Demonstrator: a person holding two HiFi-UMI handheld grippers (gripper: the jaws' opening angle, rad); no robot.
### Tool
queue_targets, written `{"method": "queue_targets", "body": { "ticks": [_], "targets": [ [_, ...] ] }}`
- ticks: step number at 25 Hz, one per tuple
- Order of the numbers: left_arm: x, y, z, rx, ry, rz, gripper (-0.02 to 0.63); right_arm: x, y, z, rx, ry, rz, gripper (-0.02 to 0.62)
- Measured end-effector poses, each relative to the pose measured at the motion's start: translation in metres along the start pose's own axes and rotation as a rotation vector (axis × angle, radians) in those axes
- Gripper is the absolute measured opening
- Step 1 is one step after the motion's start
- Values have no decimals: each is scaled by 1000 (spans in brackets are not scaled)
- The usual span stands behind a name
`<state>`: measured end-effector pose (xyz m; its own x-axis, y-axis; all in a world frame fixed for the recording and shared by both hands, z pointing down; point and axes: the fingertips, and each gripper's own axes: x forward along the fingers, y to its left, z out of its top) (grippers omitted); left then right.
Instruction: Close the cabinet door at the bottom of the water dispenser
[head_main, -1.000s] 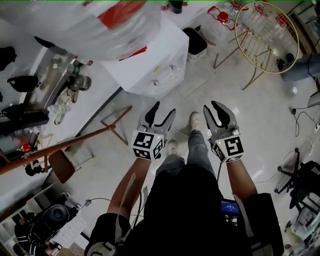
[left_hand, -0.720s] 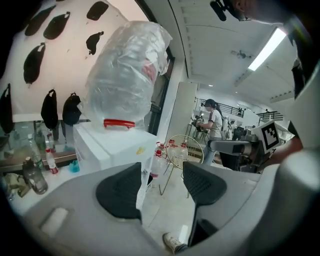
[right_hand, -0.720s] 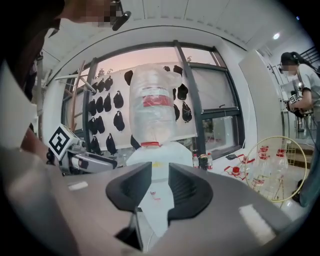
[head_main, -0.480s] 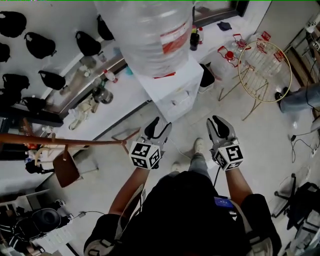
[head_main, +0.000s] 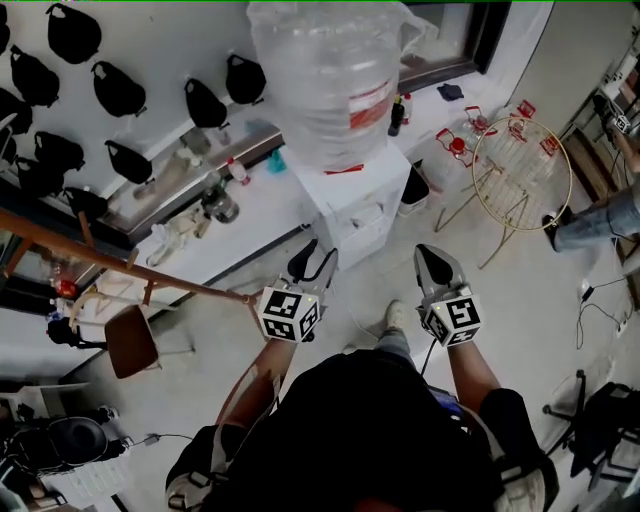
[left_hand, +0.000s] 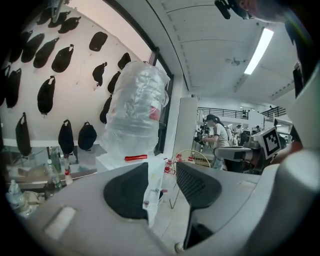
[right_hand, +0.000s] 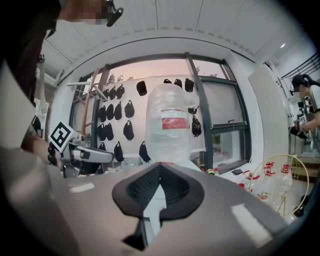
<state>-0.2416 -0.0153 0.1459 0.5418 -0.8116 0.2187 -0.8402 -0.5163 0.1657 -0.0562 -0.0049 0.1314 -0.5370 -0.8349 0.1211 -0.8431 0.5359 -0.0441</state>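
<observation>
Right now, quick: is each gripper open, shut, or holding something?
Left gripper: open, jaws have just been closing, nothing between them.
Right gripper: shut, holding nothing.

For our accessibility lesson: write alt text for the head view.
A person stands facing a white water dispenser topped by a clear bottle, both grippers held out empty. The left gripper has just been closing its jaws; the right gripper is shut.

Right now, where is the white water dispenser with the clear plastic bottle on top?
Head view, upper centre: the white water dispenser stands between the white counter at its left and the round gold wire rack at its right.
</observation>
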Motion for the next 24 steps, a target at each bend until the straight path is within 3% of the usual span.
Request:
{"method": "queue_targets", "body": {
  "ticks": [10,15,24],
  "targets": [
    [-13,-14,17,55,-27,-38,127,-5,23,12,-8,-9,26,5],
    [-21,-11,22,60,-48,-18,33,-7,25,14,-18,-4,30,5],
    [-29,-13,16,64,-50,-12,23,-15,33,14,-32,-10,35,5]
  ]
}}
